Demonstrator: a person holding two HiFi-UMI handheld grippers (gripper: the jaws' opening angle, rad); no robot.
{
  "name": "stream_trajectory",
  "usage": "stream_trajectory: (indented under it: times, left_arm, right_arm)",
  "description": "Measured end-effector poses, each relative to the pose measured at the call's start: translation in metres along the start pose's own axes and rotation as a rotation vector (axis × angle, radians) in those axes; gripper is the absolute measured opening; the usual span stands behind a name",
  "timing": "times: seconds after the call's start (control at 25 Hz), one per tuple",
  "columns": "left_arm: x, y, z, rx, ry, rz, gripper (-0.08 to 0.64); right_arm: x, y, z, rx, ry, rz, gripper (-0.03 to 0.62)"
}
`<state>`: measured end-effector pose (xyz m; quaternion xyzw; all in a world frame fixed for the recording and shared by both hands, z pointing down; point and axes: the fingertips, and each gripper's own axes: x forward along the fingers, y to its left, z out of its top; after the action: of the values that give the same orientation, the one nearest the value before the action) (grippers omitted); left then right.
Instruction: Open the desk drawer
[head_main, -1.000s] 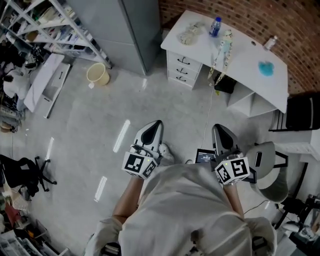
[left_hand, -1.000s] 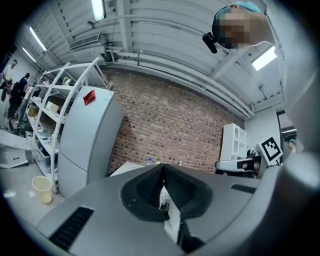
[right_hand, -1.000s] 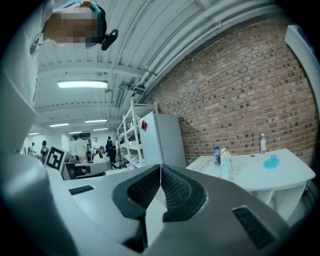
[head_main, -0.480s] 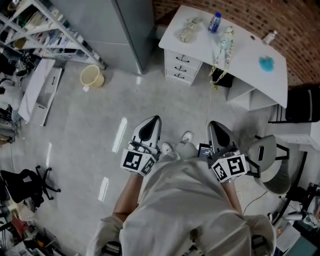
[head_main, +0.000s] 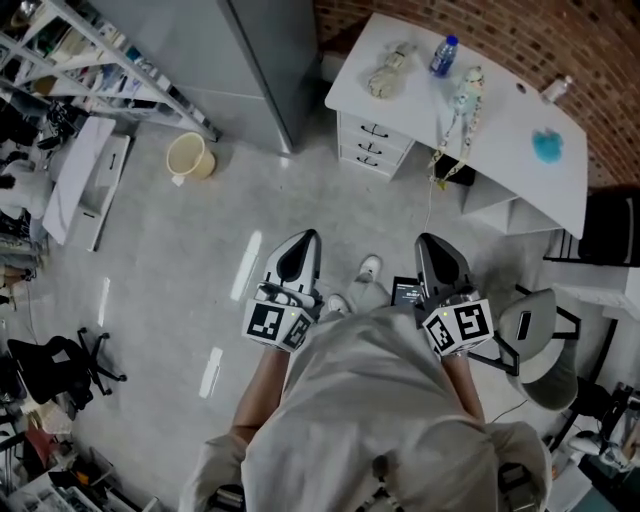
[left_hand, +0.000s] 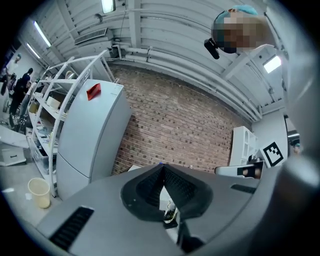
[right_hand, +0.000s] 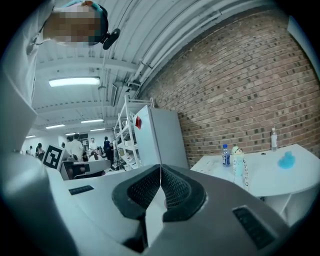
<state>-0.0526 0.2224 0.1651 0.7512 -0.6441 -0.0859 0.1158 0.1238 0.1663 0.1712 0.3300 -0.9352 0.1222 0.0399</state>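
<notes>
The white desk (head_main: 500, 120) stands against the brick wall at the upper right of the head view. Its stack of three drawers (head_main: 372, 144) with black handles faces me, all closed. My left gripper (head_main: 306, 238) and right gripper (head_main: 432, 242) are held side by side over the floor, well short of the desk, pointing towards it. Both are shut with nothing between the jaws. The left gripper (left_hand: 162, 171) view shows its pads meeting. The right gripper (right_hand: 160, 172) view shows the same, with the desk (right_hand: 272, 175) ahead to the right.
On the desk are a bottle (head_main: 444, 55), a pale figure with a cord (head_main: 467, 90), a cloth bundle (head_main: 388, 70) and a blue object (head_main: 547, 147). A grey cabinet (head_main: 270, 60), a yellow bucket (head_main: 188, 156), shelving (head_main: 90, 60) and a chair (head_main: 545, 340) surround the floor.
The person has stepped forward and both grippers have moved with them towards the desk. Both stay shut and side by side.
</notes>
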Motion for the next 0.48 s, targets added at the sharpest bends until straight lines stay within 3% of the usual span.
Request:
stream_trajectory:
  times: [0.48]
  left_arm:
    - [0.092, 0.012, 0.023, 0.068, -0.008, 0.057, 0.006]
  right_arm:
    - [0.071, -0.071, 0.021, 0.01, 0.003, 0.095, 0.027]
